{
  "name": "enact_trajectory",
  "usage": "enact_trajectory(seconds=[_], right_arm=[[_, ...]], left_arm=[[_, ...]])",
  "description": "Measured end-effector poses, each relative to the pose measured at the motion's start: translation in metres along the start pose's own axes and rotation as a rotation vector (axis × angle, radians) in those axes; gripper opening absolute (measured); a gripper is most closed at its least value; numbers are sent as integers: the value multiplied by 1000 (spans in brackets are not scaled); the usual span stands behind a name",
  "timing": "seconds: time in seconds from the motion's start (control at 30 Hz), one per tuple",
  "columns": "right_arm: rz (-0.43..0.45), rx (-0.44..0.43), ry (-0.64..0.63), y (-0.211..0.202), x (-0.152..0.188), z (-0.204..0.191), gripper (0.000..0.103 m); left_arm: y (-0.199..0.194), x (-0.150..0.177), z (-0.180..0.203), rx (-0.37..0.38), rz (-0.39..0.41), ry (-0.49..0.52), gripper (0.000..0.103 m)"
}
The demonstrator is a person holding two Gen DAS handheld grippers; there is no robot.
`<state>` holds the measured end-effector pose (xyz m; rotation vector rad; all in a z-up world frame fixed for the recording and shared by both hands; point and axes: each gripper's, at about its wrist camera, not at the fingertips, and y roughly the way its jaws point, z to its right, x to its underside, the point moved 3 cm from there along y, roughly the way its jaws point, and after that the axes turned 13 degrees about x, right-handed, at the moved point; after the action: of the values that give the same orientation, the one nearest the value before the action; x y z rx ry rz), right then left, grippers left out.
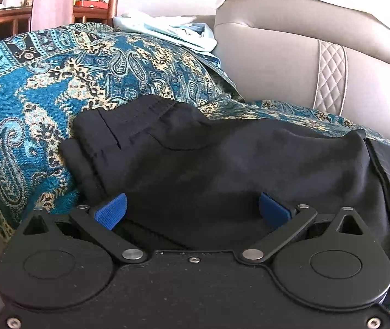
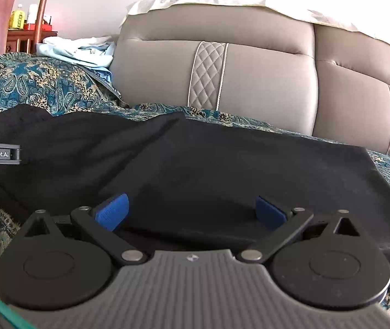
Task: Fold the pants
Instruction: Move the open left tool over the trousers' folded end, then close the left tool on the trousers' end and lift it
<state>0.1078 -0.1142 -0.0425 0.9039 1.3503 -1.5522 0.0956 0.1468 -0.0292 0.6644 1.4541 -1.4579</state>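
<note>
The black pants (image 1: 222, 159) lie on a blue paisley throw (image 1: 44, 82) over a grey sofa (image 2: 263, 82), their long axis running left to right across both views, with the waistband end ahead and to the left of the left gripper (image 1: 193, 209). That gripper's jaws stand wide apart, holding nothing, with dark cloth lying between and beyond them. The right gripper (image 2: 192, 211) is likewise spread wide and empty, low over the flatter folded leg part, whose far edge lies to the right of its jaws.
</note>
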Motion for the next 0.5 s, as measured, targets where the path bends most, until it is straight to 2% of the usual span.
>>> enact_trajectory(seconds=[0.07, 0.17, 0.23, 0.4, 0.5], right_arm=[[8, -2, -6, 0, 1, 0, 103], [29, 5, -17, -2, 3, -1, 103], [34, 2, -15, -2, 4, -1, 103], [40, -3, -12, -2, 5, 0, 103], [46, -1, -14, -3, 5, 0, 103]], left_arm=[[-1, 1, -2, -22, 5, -11, 103], [-5, -1, -7, -13, -10, -40, 103], [-11, -2, -15, -13, -2, -105, 102], [-33, 1, -46, -3, 79, -275, 83], [-34, -1, -60, 11, 87, -328, 78]])
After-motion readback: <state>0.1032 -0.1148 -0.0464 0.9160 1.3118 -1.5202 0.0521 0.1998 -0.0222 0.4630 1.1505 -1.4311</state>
